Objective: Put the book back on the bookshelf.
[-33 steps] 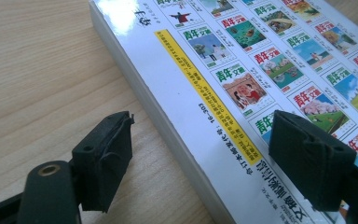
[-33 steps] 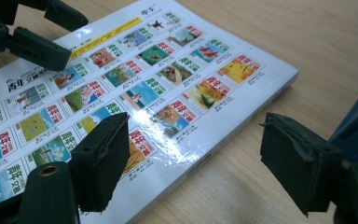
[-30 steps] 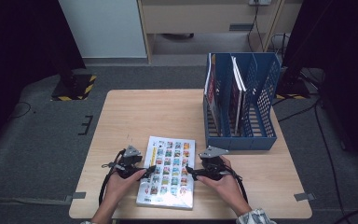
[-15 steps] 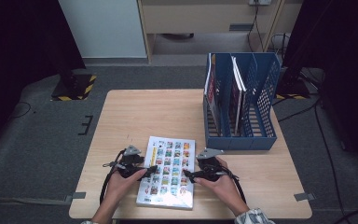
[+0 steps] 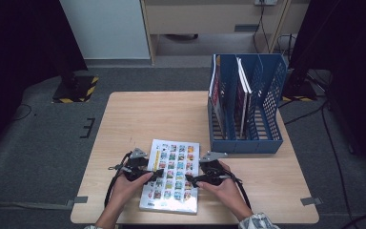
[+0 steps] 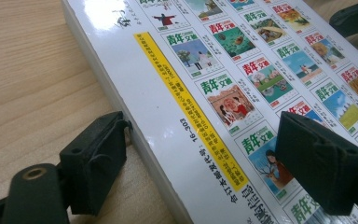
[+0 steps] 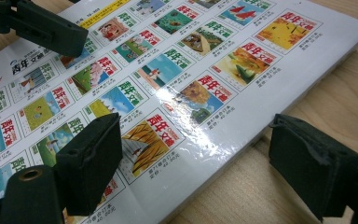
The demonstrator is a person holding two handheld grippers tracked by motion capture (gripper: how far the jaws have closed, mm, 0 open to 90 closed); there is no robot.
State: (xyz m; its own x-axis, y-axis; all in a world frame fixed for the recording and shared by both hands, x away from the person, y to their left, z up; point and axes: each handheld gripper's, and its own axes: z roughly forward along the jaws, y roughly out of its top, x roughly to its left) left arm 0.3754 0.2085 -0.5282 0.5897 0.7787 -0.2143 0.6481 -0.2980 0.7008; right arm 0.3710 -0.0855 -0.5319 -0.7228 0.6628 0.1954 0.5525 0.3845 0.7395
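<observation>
A thick white book with a grid of small colourful cover pictures lies flat near the table's front edge. My left gripper is open at the book's left side. In the left gripper view one jaw rests on the wood beside the book's spine edge, and the other hangs over the cover. My right gripper is open at the book's right side. Its one jaw is over the book's cover and the other over the table beside the edge. Hands hold both grippers.
A blue file rack holding several upright magazines stands at the table's back right. The wooden table is bare behind the book. The front edge is close below the book. Cables trail from the grippers.
The right gripper has crept slightly left over the book's right edge. The left gripper and the book have hardly moved.
</observation>
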